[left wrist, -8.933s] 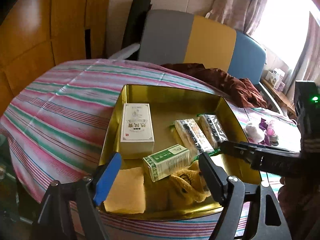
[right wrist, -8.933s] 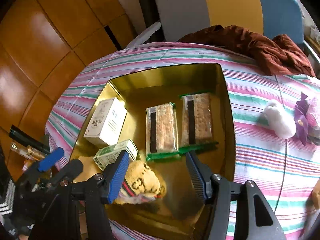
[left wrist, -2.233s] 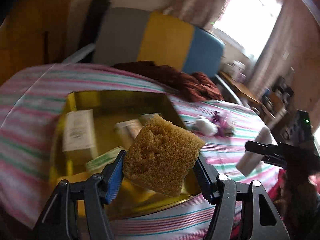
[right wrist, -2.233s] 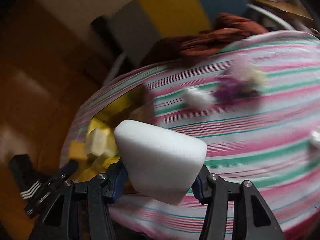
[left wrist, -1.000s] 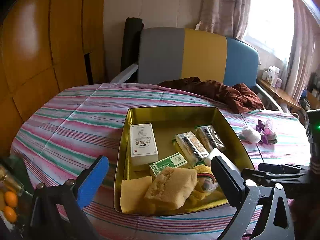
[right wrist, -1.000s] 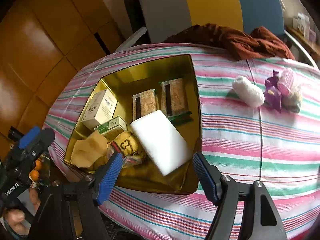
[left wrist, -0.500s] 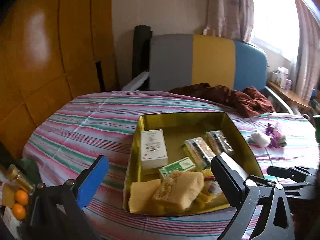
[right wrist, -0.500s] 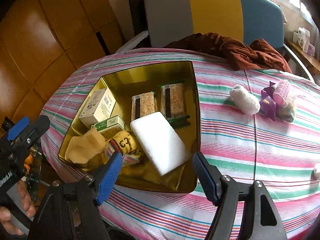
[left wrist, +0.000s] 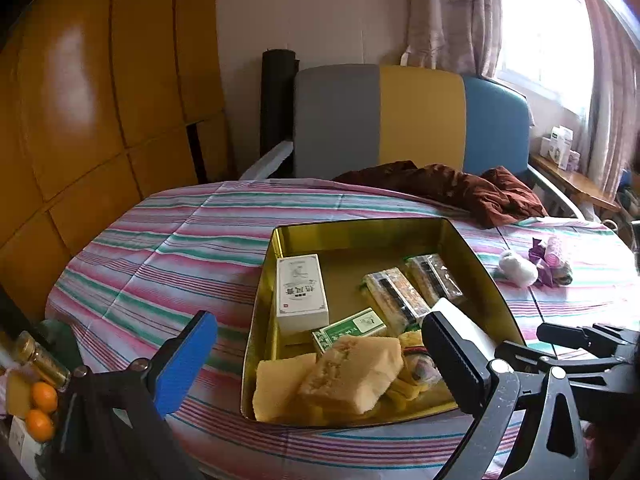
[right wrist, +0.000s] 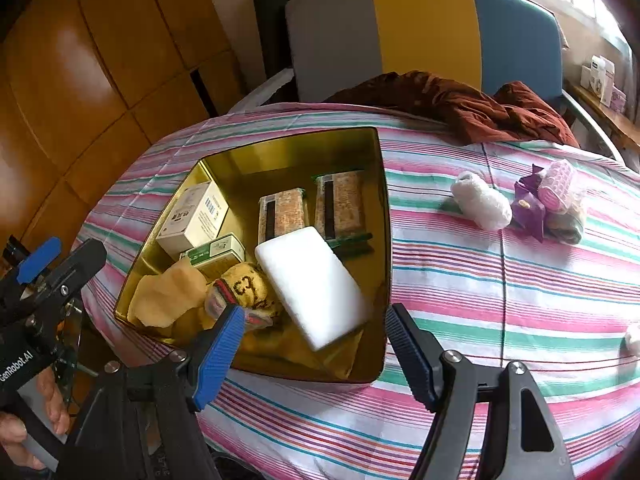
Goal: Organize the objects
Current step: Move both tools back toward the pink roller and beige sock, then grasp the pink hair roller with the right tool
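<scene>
Right wrist view shows my right fingers [right wrist: 314, 354] and left fingers [left wrist: 320, 364] spread wide and empty, since the white foam block [right wrist: 310, 286] and tan sponge [left wrist: 352, 372] already lie inside the gold tin tray [right wrist: 384, 216] on the striped table [right wrist: 500, 280].

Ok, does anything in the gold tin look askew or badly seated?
Yes. The white foam block sits tilted, propped on the snack bar packs and the yellow sock bundle rather than flat on the gold tin floor. The tan sponge also leans across a flatter yellow sponge. Nothing looks spilled or damaged.
</scene>
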The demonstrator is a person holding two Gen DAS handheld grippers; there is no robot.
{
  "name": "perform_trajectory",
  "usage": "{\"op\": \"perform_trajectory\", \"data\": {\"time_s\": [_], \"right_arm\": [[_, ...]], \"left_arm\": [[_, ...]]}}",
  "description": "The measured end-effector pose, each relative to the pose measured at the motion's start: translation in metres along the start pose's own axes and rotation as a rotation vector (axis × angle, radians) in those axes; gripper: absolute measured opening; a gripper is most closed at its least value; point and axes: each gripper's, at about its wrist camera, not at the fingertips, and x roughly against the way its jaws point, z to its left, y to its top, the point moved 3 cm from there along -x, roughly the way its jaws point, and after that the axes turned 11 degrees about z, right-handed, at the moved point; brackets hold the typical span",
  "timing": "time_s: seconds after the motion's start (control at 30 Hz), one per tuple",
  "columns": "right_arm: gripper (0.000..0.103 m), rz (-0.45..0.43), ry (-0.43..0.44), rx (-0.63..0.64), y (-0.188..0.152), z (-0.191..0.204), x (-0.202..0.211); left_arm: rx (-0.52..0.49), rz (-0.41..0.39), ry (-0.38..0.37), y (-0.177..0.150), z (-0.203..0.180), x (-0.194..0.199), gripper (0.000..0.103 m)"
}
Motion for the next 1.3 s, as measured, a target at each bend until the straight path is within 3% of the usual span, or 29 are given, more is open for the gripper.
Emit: {"op": "perform_trajectory", "data": {"time_s": [0.47,0.87,1.07,1.3], "right_arm": [[0.074,0.015,0.011,-0.1,-0.006,-0.034,0.0],[0.074,0.011,-0.043,-0.311,-0.007,-0.131,0.02],[0.074,0.023,-0.189,-0.165,0.024,-0.167,0.03],[0.074,0.082,-0.309,0.025,0.073,-0.216,0.01]], "left_arm": [[0.014,0.076,-0.07,-0.001,-0.004,-0.014,0.103],[-0.047,0.078,-0.137,0.015,-0.03,-0.014,0.103],[-0.108,0.08,-0.206,0.022,-0.055,-0.014,0.103],[-0.153,0.082,-0.301,0.03,-0.077,-0.01,0.103]]}}
